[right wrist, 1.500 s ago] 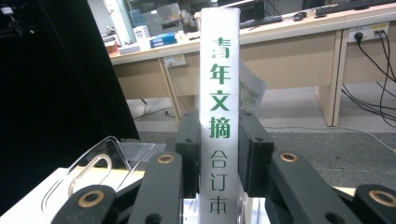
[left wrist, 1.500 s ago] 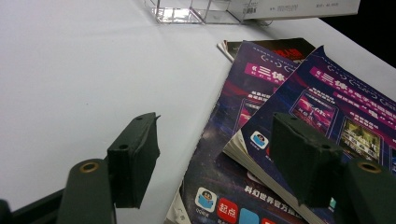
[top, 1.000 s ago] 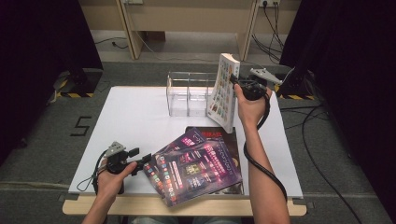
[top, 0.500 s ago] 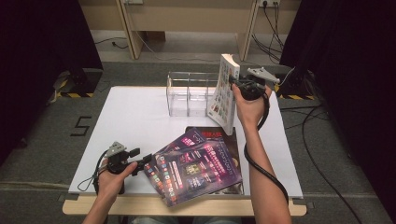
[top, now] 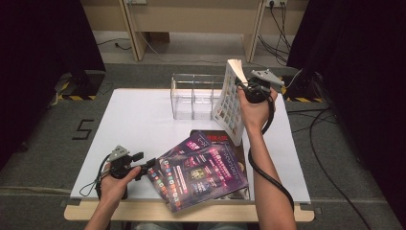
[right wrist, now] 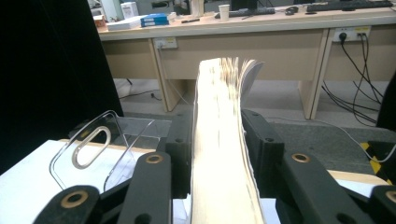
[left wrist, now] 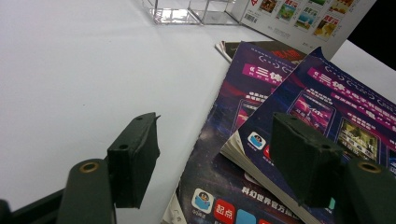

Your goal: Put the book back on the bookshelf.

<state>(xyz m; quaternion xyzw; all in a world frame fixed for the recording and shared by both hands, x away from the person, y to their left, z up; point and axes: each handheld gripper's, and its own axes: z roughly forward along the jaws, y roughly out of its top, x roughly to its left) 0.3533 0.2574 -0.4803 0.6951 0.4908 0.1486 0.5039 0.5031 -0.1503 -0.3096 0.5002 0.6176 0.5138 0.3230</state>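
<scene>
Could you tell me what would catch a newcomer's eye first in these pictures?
Most striking is the white-covered magazine held upright in the right gripper at the table's far right, beside the clear acrylic organiser. Next come the purple magazines fanned out at the near edge of the white table, with the open left gripper at their left corner.

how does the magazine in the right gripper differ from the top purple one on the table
The white-backed magazine stands upright, clamped in the right gripper beside the clear organizer; the purple magazine lies flat on a stack, untouched. The white-backed magazine shows a grid of small pictures, the purple magazine a dark sci-fi cover. Both are thick glossy magazines.
</scene>
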